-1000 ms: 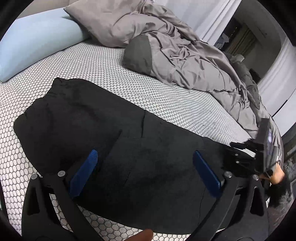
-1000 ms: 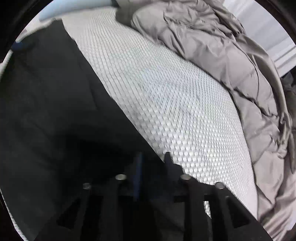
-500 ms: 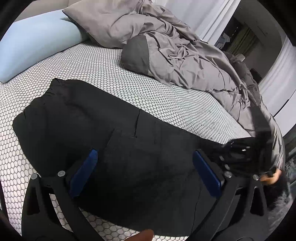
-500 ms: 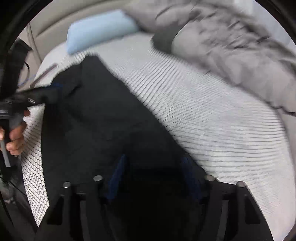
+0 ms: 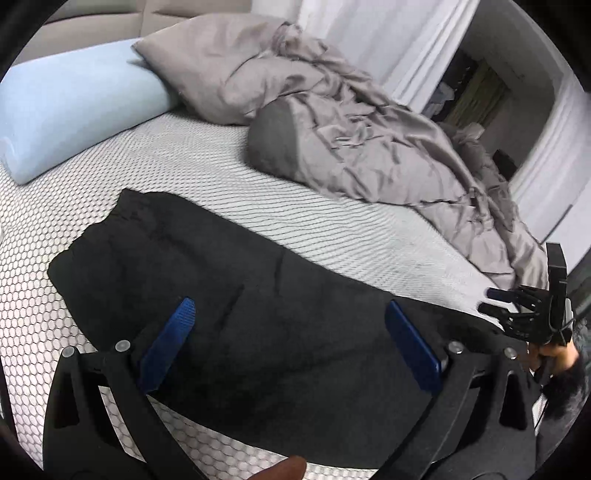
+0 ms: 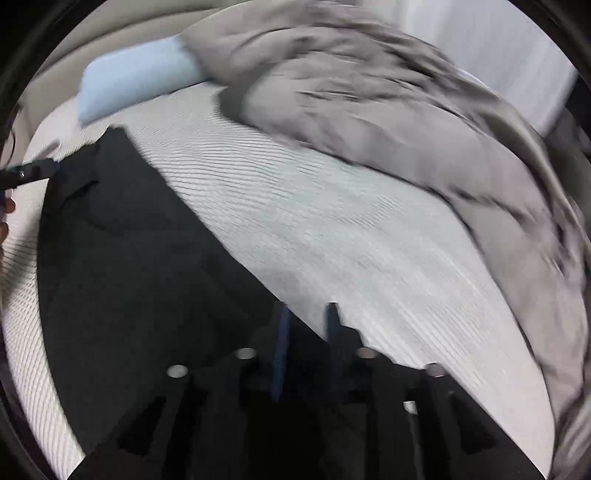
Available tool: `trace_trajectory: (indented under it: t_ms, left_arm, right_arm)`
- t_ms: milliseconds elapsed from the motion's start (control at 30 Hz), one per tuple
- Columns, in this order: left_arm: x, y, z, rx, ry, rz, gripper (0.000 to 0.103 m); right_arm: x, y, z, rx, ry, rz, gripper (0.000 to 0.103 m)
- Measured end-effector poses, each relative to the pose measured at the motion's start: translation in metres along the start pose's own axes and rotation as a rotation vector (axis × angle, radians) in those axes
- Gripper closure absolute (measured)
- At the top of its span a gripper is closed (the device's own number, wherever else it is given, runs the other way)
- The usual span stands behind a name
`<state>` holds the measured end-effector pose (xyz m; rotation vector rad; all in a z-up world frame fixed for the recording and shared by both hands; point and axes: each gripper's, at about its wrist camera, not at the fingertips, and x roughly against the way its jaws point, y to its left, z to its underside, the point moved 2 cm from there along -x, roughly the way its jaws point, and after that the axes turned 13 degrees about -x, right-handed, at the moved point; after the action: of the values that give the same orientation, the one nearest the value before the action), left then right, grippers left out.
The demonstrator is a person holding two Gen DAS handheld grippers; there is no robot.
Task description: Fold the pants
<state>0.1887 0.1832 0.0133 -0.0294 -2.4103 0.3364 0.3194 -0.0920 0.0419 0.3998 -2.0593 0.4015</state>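
Observation:
Black pants point(image 5: 229, 295) lie spread flat on the white honeycomb-patterned bed point(image 5: 207, 173). My left gripper point(image 5: 291, 328) is open, its blue pads wide apart, hovering just above the middle of the pants. My right gripper point(image 6: 306, 325) has its jaws close together over the far edge of the pants point(image 6: 140, 266). The view is blurred, so a grip on the cloth cannot be made out. The right gripper also shows in the left wrist view point(image 5: 491, 299) at the right end of the pants.
A crumpled grey duvet point(image 5: 369, 140) and a grey pillow point(image 5: 221, 74) lie across the far side of the bed. A light blue bolster point(image 5: 66, 110) lies at the head end. White curtains point(image 5: 388, 33) hang behind.
The right gripper opened briefly over the pants, then narrowed again, and swung. The left gripper stayed open and drew back slightly. The pants stayed flat.

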Motion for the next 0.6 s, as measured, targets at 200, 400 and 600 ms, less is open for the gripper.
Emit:
trace_trajectory:
  t_ms: [200, 400, 600]
  left_arm:
    - [-0.010, -0.054, 0.013, -0.087, 0.054, 0.080, 0.001]
    - [-0.035, -0.106, 0.037, -0.191, 0.143, 0.100, 0.001]
    - [-0.047, -0.120, 0.044, -0.237, 0.173, 0.081, 0.001]
  right_arm:
    - [0.047, -0.069, 0.059, -0.064, 0.104, 0.074, 0.046]
    - [0.030, -0.064, 0.099, -0.012, 0.213, 0.012, 0.046]
    - [-0.006, -0.062, 0.093, 0.047, 0.229, 0.001, 0.101]
